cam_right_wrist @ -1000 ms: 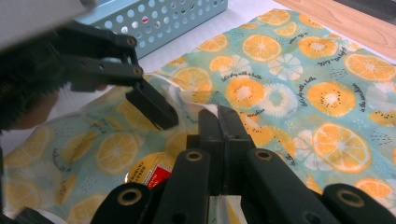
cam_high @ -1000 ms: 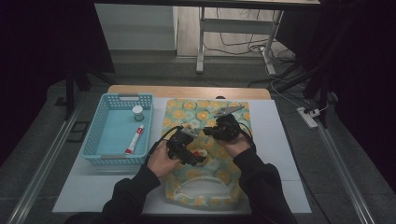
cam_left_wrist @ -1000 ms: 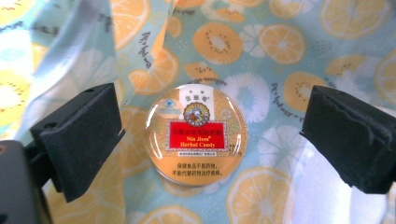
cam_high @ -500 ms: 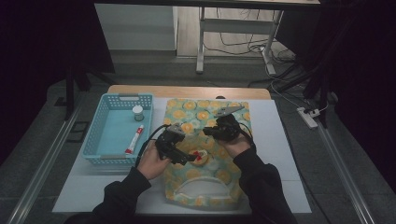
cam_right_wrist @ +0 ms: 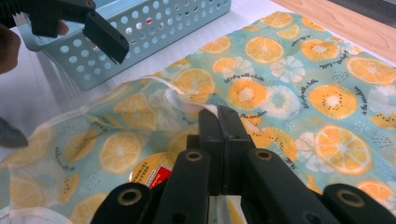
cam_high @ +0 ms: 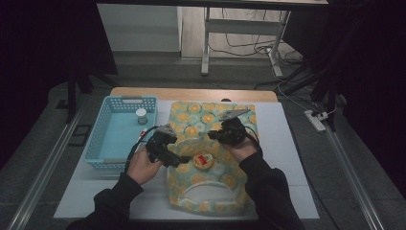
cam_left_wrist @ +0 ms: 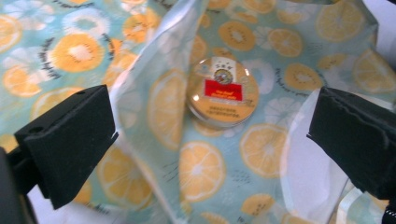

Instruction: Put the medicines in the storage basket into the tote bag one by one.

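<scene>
A cloth bag (cam_high: 210,120) with an orange-slice print lies flat on the white table. My right gripper (cam_high: 216,137) is shut on the bag's upper edge (cam_right_wrist: 187,100) and holds it lifted, jaws closed together (cam_right_wrist: 218,116). A round gold tin with a red label (cam_high: 203,161) lies in the opened mouth of the bag, seen close in the left gripper view (cam_left_wrist: 223,91) and partly behind the right jaws (cam_right_wrist: 152,175). My left gripper (cam_high: 178,159) stands open just left of the tin, nothing between its pads (cam_left_wrist: 70,140).
A light blue perforated basket (cam_high: 107,143) sits left of the bag with a small white-capped jar (cam_high: 141,115) at its far end. The bag's white handle (cam_high: 210,189) lies toward the person. The table's wooden far edge (cam_high: 191,93) is behind the bag.
The left gripper has let go of the tin in the bag's mouth and drawn back to the left, open. The right gripper has kept its hold on the fabric.
</scene>
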The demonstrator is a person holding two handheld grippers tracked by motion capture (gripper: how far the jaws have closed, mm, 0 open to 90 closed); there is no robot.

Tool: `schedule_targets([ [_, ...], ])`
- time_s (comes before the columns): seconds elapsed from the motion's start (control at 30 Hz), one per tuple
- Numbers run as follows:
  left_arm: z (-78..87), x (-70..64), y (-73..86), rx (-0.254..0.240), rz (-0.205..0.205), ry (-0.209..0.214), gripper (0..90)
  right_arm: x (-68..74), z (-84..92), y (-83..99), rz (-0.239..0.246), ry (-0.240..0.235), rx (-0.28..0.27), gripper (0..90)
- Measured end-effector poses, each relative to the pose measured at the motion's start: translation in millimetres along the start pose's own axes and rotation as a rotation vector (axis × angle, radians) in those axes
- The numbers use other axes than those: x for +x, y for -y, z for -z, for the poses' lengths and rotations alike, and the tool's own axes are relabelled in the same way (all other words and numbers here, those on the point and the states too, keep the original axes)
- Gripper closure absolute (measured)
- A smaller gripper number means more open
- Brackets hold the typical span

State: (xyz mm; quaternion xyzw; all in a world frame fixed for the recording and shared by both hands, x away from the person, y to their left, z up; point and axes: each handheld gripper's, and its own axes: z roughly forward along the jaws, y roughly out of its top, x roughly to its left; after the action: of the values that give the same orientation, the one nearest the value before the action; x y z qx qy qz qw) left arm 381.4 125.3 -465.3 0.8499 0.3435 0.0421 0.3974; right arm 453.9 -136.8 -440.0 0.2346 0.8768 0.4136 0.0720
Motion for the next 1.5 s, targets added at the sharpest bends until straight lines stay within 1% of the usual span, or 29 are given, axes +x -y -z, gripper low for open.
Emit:
schedule_targets([
  [0.07,4.2,2.7,1.8,-0.009,0.015,-0.010,0.3,-0.2,0.3,0.0,-0.002,0.001,-0.001,89.9],
  [0.17,12.1,6.2,4.9,-0.018,0.011,-0.034,0.7,-0.2,0.2,-0.1,-0.001,0.001,-0.001,89.9],
  [0.23,17.4,9.5,7.0,-0.025,0.021,-0.046,0.7,-0.1,-0.1,-0.2,0.002,0.002,0.001,89.9],
  [0.3,22.4,12.7,9.1,-0.030,0.024,-0.068,0.8,0.1,0.0,-0.3,0.003,0.002,0.001,89.9],
  [0.4,28.6,17.8,11.6,-0.012,0.024,-0.097,0.8,0.4,0.5,-0.5,0.004,0.002,0.000,89.9],
  [0.47,32.9,21.3,13.3,-0.011,0.029,-0.116,0.6,0.3,0.8,-0.5,0.003,0.001,-0.001,89.9],
  [0.53,37.4,25.6,15.0,-0.008,0.045,-0.128,0.6,0.3,1.2,-0.5,0.003,0.002,-0.002,89.9],
  [0.63,45.6,32.5,17.9,-0.004,0.061,-0.159,0.2,0.1,2.2,-0.7,0.003,0.002,-0.005,89.9],
  [0.7,50.8,38.6,20.2,0.006,0.083,-0.169,0.0,0.0,2.6,-0.8,0.004,0.002,-0.006,89.8],
  [0.77,55.6,44.0,22.8,0.010,0.097,-0.194,0.0,-0.1,2.8,-0.8,0.002,0.002,-0.006,89.8],
  [0.87,63.3,51.8,26.1,0.012,0.126,-0.217,0.0,-0.5,2.9,-0.7,0.001,0.004,-0.007,89.9],
  [0.93,67.1,56.5,28.2,0.015,0.135,-0.244,0.0,-0.6,2.9,-0.7,0.000,0.004,-0.007,89.9],
  [1.03,70.8,63.6,31.6,0.033,0.149,-0.283,0.0,-0.5,2.6,-0.7,0.001,0.004,-0.006,89.9],
  [1.17,74.8,74.0,36.2,0.040,0.180,-0.314,0.4,-0.4,2.7,-0.9,0.001,0.004,-0.007,89.9],
  [1.23,76.3,79.3,38.3,0.035,0.201,-0.319,0.8,-0.4,2.7,-0.9,0.003,0.003,-0.007,89.9],
  [1.27,76.4,81.9,39.5,0.039,0.204,-0.318,0.9,-0.4,2.8,-0.8,0.002,0.004,-0.007,89.9],
  [1.33,74.6,86.1,41.1,0.057,0.216,-0.334,0.9,-0.6,2.8,-0.8,0.002,0.004,-0.006,89.9],
  [1.47,69.5,94.3,44.1,0.086,0.237,-0.337,0.7,-0.3,2.2,-0.9,0.004,0.004,-0.006,89.9],
  [1.5,68.2,95.9,44.6,0.096,0.237,-0.338,0.3,-0.2,2.2,-0.8,0.005,0.004,-0.005,89.9],
])
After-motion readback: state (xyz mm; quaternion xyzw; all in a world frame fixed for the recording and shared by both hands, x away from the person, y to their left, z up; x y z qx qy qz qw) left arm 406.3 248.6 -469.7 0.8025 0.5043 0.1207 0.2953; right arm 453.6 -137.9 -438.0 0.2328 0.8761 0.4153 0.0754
